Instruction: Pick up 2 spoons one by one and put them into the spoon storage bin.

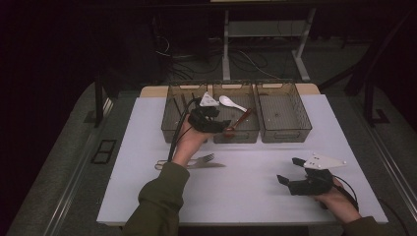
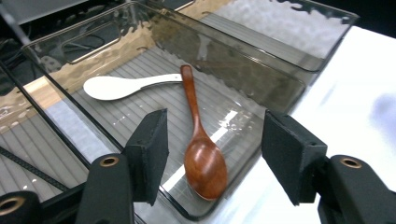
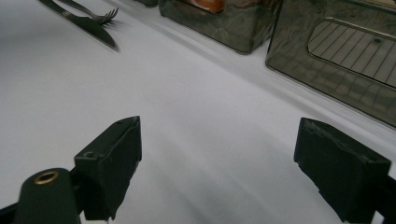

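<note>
The left gripper (image 2: 212, 158) hangs with jaws spread, untouched by them a brown wooden spoon (image 2: 201, 149) lying beside a white spoon (image 2: 119, 86) in the middle smoked-plastic tray (image 1: 236, 132). The right gripper (image 3: 233, 172), jaws apart, hovers over the white worktop (image 1: 246, 191); a metal fork (image 1: 204, 159) lies near left. Dark room.

The brown spoon (image 2: 201, 154) looks like lacquered wood, glossy with bright highlights on its bowl, while the white spoon (image 2: 122, 86) beside it is smooth and looks like plastic or glazed ceramic. Both lie in a smoky, see-through plastic bin (image 2: 261, 77) with a ribbed floor and rippled, shiny walls. The counter (image 3: 196, 116) is matt white, the fork (image 3: 95, 16) is dull metal, and the jaws wear matt black, slightly rough pads.
</note>
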Demonstrator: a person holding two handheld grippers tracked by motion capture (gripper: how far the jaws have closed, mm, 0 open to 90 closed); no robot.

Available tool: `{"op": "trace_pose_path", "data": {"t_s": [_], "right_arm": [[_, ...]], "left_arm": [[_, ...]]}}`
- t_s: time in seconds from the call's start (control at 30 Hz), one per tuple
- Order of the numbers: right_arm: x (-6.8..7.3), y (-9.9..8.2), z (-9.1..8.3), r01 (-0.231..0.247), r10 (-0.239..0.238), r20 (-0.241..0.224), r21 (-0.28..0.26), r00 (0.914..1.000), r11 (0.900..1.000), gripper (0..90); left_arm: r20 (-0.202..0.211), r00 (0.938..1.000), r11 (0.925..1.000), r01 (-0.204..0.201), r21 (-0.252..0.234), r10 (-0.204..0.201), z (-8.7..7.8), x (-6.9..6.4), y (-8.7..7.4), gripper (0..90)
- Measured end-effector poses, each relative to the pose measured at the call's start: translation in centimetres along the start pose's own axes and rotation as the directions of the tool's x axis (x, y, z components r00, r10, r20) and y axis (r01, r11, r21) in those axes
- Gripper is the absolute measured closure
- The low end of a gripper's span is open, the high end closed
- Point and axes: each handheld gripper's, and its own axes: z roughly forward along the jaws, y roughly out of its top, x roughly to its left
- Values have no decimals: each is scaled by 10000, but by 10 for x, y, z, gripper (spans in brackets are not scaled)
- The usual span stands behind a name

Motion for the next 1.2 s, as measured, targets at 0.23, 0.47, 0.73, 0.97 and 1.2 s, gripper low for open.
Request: {"op": "trace_pose_path", "data": {"t_s": [0.23,0.47,0.73,0.97,1.2], "right_arm": [[-1,0,1,-32,32,19,2,10000,10000,148],[-2,0,2,-91,91,21,1,10000,10000,148],[-2,0,3,-70,70,30,64,10000,10000,147],[-1,0,1,-77,77,15,40,10000,10000,148],[-1,0,0,-39,39,9,22,10000,10000,148]], "left_arm": [[536,9984,9997,-169,-190,178,-8,-5,-9,336],[801,9962,9992,-334,-238,352,-22,-7,-19,320],[1066,9941,9973,-101,-726,178,-43,-9,-35,300],[1137,9932,9958,-131,-905,234,-62,-8,-49,297],[1102,9936,9970,-168,-761,252,-78,-4,-69,322]]}}
